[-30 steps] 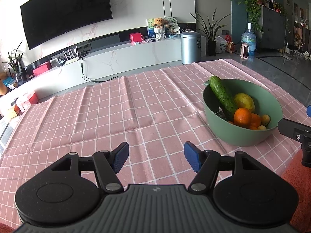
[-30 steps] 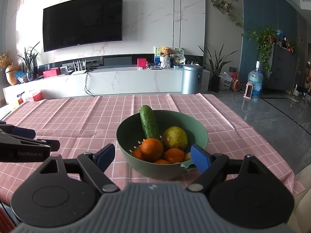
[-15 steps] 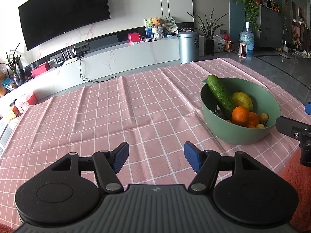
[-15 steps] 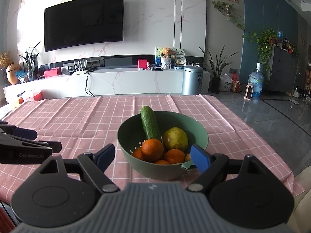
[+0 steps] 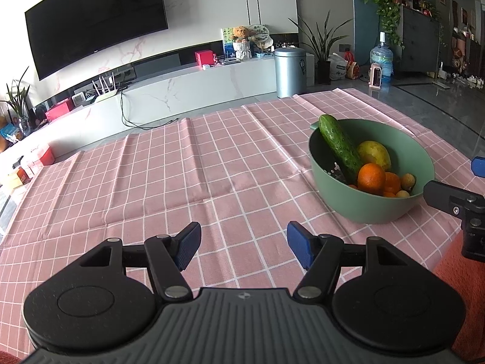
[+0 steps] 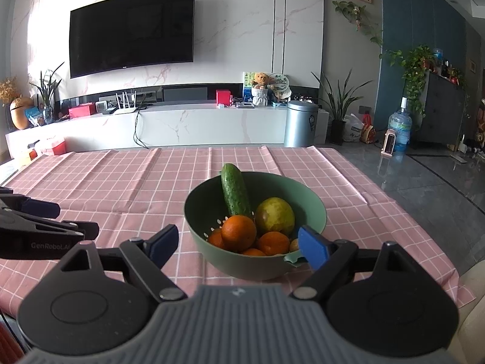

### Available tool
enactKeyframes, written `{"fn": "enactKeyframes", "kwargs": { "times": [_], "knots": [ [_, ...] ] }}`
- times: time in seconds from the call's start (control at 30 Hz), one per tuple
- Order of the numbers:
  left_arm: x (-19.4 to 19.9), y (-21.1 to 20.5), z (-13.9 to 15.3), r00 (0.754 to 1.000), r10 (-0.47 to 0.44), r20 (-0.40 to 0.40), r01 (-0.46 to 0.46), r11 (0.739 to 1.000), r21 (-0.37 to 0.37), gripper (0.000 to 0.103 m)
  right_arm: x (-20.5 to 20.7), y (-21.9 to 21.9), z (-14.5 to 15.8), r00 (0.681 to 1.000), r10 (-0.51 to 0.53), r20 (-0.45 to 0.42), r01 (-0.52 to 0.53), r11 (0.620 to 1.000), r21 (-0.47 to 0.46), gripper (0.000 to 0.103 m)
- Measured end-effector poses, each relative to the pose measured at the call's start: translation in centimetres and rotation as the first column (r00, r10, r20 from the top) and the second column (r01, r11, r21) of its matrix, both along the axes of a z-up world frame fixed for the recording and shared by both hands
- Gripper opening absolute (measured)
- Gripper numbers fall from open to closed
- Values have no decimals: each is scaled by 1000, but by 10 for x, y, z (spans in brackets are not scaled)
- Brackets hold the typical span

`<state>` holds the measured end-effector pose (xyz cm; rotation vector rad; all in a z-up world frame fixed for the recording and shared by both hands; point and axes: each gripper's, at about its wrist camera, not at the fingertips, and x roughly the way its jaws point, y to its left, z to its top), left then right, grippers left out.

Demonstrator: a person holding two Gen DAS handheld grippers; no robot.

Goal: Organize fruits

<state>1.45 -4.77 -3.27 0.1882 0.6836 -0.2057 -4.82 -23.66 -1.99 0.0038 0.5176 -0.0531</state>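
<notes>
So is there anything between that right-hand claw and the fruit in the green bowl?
Nothing visible. The right gripper is open and points straight at the green bowl; only the bowl's near rim lies between it and the top orange. The left gripper is off to the side, over bare tablecloth.

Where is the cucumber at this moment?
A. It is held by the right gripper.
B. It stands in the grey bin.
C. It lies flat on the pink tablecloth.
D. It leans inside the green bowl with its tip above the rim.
D: the cucumber leans in the green bowl beside the oranges, its tip above the rim; both grippers are open and hold nothing.
</notes>
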Motion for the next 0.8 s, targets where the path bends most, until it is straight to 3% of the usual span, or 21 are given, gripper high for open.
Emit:
{"fn": "enactKeyframes", "kwargs": {
  "times": [0.8],
  "knots": [
    [-2,-2,1,1000,-19,13,19,999,-25,81,0,-1,-3,1000,0,-3,0,1000,8,85]
  ]
}}
